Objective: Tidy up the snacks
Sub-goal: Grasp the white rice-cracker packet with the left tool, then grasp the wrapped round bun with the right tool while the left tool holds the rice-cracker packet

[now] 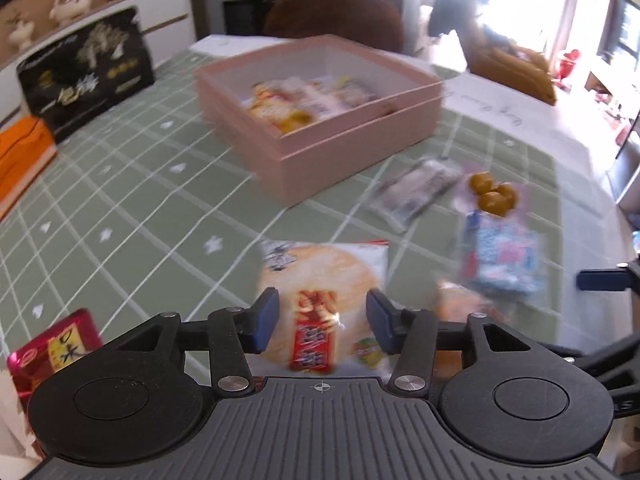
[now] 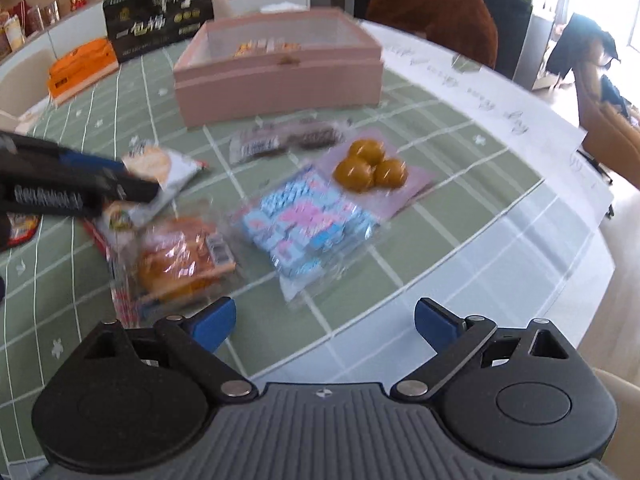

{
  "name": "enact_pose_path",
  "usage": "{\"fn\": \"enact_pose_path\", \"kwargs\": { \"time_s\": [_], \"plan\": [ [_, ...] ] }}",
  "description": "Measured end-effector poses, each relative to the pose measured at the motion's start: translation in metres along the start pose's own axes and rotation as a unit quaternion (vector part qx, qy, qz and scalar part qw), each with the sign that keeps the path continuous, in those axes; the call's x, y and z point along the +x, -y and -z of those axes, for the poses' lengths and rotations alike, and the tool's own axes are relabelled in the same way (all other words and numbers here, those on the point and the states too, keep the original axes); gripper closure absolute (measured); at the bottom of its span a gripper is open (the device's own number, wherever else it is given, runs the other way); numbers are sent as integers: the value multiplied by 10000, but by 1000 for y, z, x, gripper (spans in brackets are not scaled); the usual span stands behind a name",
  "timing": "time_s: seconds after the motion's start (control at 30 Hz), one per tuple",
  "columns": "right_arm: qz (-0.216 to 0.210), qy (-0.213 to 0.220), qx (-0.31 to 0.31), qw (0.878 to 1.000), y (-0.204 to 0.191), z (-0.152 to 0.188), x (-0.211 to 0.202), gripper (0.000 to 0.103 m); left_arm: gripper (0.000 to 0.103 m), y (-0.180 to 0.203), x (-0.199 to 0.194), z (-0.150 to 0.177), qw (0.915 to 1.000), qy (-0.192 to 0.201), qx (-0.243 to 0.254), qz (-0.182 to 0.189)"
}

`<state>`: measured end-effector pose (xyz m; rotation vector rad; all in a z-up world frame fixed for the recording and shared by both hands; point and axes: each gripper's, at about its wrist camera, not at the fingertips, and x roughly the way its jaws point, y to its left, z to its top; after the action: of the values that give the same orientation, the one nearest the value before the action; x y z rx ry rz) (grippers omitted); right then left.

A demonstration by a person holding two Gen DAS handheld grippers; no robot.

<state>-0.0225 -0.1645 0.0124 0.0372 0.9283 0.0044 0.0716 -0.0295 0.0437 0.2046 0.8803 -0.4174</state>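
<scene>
A white rice-cracker packet [image 1: 320,276] with a red label lies on the green checked tablecloth between the fingers of my left gripper [image 1: 323,320]. The pads stand apart and do not press it, so that gripper is open. The right wrist view shows the left gripper [image 2: 140,180] over the same packet [image 2: 164,166]. My right gripper [image 2: 324,324] hangs open above bare cloth, just short of a blue-and-pink candy packet [image 2: 304,220] and an orange bread packet [image 2: 180,264]. A pink box [image 1: 360,140] [image 2: 280,80] behind them holds several snacks.
A packet of yellow balls [image 2: 368,168] and a dark wrapped bar [image 2: 284,140] lie before the box. A red packet [image 1: 52,348] sits near left. A black carton [image 1: 88,76] and orange box [image 1: 20,156] stand far left. White paper [image 2: 480,100] covers the right table edge.
</scene>
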Motion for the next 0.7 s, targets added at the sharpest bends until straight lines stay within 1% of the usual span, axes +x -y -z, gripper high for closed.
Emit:
{"fn": "enact_pose_path", "kwargs": {
  "time_s": [0.13,0.17,0.23,0.3,0.37,0.5,0.53,0.57,0.63,0.7],
  "plan": [
    [-19,49,-20,10000,-4,3,-1,5,46,-5,5,-9,9999,-35,-58,121],
    [-26,53,-27,10000,-4,3,0,4,43,-5,7,-11,9997,-53,-114,186],
    [-48,62,-53,10000,-4,4,0,3,32,-6,10,-16,9992,-95,-203,334],
    [-51,66,-53,10000,-5,4,0,2,25,-6,14,-18,9989,-123,-173,415],
    [-61,75,-60,9999,-6,5,0,0,24,-2,16,-18,9994,-126,0,328],
    [-28,201,-42,9998,-8,9,0,0,21,-8,23,-14,9997,-193,108,-98],
    [-28,220,-42,9997,-8,9,0,0,21,-11,26,-12,9996,-271,63,-88],
    [-31,239,-45,9997,-8,10,-1,0,20,-13,29,-10,9993,-378,2,8],
    [-29,271,-40,9996,-8,10,-1,0,19,-14,27,-6,9995,-296,56,121],
    [-18,314,-36,9995,-8,12,-1,0,19,-17,26,-5,9995,-263,-18,189]
  ]
}}
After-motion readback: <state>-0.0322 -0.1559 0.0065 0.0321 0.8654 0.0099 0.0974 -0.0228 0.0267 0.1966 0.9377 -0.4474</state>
